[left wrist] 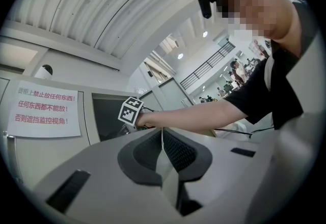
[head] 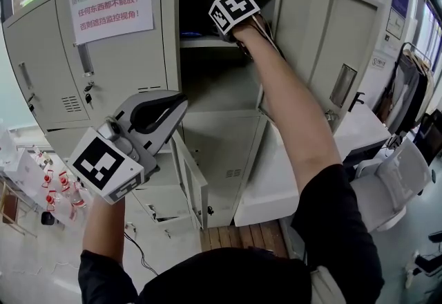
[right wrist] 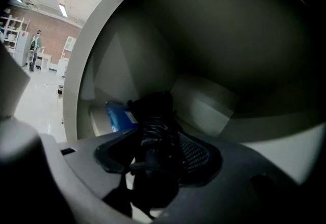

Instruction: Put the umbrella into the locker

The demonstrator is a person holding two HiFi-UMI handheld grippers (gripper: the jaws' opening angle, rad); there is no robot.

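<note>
Dim locker interior (right wrist: 219, 50), right claw (right wrist: 155, 139) around apparent umbrella (right wrist: 153, 113)

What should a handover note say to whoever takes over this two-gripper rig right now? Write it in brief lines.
Left gripper: jaws together, empty, held outside the lockers.
Right gripper: shut on the black folded umbrella, inside the open compartment of the grey metal locker, near a blue packet.
Done: umbrella is inside the compartment.
Left: release it, then draw that gripper out.
</note>
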